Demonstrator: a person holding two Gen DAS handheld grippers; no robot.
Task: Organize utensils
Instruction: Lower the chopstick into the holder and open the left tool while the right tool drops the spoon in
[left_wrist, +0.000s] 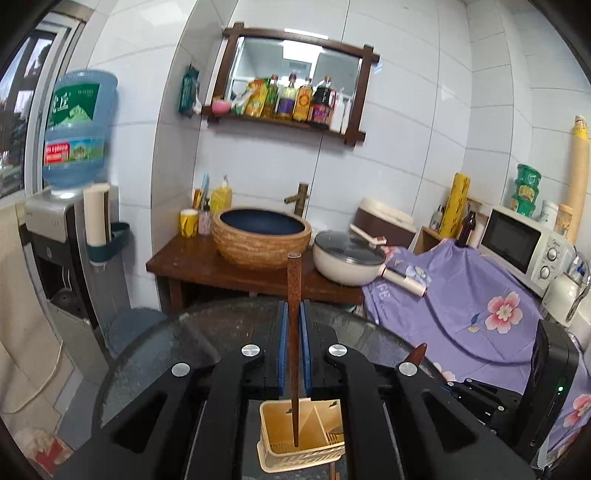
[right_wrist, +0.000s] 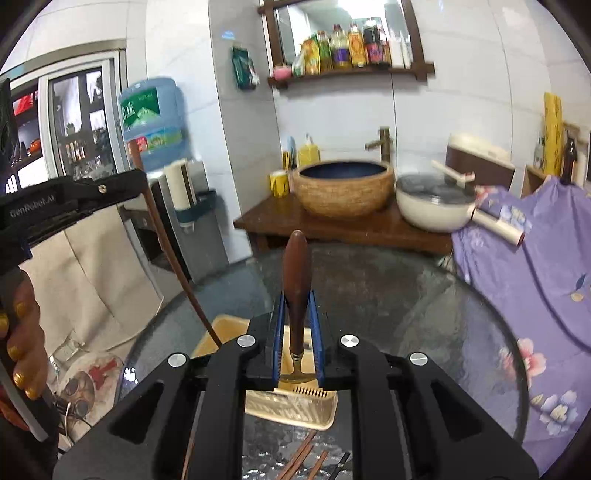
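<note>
Kitchen, round glass desk (right_wrist: 424, 295) | left claw (left_wrist: 294, 317) clenched on brown chopstick (left_wrist: 293, 295), tip above beige utensil basket (left_wrist: 273, 439) at 6 o'clock | right claw (right_wrist: 297, 314) gripping wooden-handled utensil (right_wrist: 295, 266), basket below | loose chopsticks (right_wrist: 303, 456) at 6 o'clock

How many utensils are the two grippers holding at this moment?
2: the left gripper is clamped on a chopstick, and the right gripper grips a wooden-handled utensil. Its head is hidden.
</note>
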